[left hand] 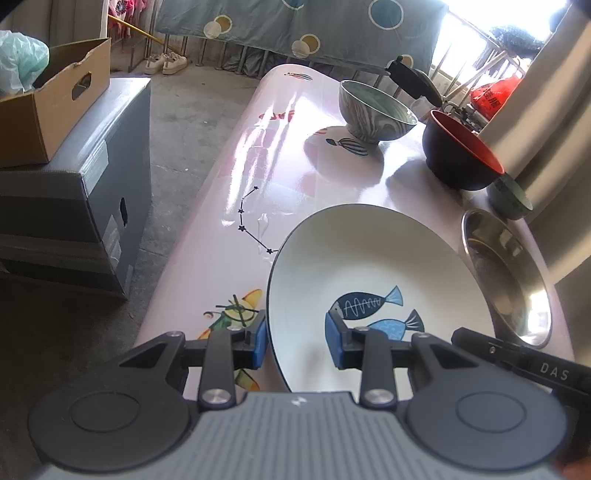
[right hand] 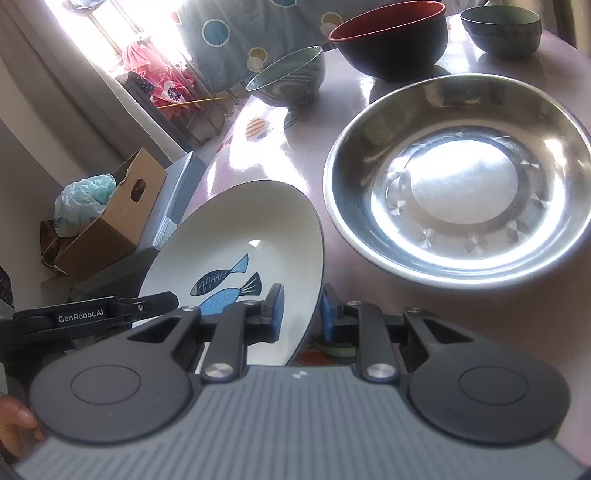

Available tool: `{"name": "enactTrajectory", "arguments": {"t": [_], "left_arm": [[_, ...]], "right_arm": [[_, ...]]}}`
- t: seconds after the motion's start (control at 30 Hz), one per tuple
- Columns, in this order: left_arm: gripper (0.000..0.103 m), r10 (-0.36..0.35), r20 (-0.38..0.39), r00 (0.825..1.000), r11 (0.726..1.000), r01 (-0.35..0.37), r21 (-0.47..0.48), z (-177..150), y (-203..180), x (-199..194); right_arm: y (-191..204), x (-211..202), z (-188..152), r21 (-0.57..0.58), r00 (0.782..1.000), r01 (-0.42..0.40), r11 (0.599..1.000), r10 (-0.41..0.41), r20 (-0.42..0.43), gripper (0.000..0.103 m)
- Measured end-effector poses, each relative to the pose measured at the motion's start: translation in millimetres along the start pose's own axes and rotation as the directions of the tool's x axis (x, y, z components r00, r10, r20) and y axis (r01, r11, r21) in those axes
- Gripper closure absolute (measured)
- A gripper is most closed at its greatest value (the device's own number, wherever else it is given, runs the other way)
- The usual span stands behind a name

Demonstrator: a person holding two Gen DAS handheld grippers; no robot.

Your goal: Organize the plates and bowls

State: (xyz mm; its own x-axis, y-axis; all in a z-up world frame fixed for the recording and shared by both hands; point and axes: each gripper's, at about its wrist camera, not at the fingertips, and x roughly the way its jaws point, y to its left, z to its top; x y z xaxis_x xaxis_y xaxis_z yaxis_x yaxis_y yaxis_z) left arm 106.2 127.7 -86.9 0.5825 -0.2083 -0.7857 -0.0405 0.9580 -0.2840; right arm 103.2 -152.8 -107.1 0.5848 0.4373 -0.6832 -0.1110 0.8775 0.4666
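A white plate (left hand: 369,258) with two blue fish painted on it is tilted over the pink table (left hand: 221,258). My right gripper (right hand: 301,314) is shut on the right rim of the plate (right hand: 236,229). My left gripper (left hand: 295,341) straddles the opposite rim with its blue pads apart; the inner pad stands clear of the rim. One of its fingers (right hand: 155,299) shows in the right wrist view. A steel dish (right hand: 458,177) lies right of the plate. Beyond stand a black bowl with a red inside (right hand: 391,40), a grey marbled bowl (right hand: 288,77) and a small dark green bowl (right hand: 502,29).
Off the table's left side, a cardboard box (left hand: 48,110) sits on a grey carton (left hand: 74,206) on the floor. A patterned cloth (left hand: 295,33) hangs at the far end. A pale curtain (left hand: 546,129) crowds the right side.
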Motion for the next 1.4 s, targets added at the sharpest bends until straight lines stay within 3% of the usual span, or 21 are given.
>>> {"name": "enactTrajectory", "arguments": {"t": [0.27,0.63,0.87,1.4], "left_arm": [[0.067,0.118,0.05,0.992,0.984,-0.123,0.126,-10.2,-24.9,2.2],[0.066,0.193,0.113,0.975,0.962,-0.211,0.177,-18.6,-37.8,-3.0],[0.066,0.201,0.137,0.97,0.96,-0.223,0.169,-21.5,-36.0,-7.7],[0.066,0.187,0.175,0.967,0.964,-0.215,0.155,-28.8,-33.6,-21.6]], "right_arm": [[2.3,4.7,-1.0,-0.021,1.0,0.016,1.0,-0.015,0.014,0.086],[22.5,4.6,-3.0,-0.157,0.993,0.109,0.982,-0.102,0.052,0.085],[33.8,-1.5,-5.8,-0.243,0.988,0.142,0.96,-0.121,0.096,0.085],[43.0,-11.5,-10.5,-0.297,0.982,0.159,0.941,-0.118,0.15,0.085]]}}
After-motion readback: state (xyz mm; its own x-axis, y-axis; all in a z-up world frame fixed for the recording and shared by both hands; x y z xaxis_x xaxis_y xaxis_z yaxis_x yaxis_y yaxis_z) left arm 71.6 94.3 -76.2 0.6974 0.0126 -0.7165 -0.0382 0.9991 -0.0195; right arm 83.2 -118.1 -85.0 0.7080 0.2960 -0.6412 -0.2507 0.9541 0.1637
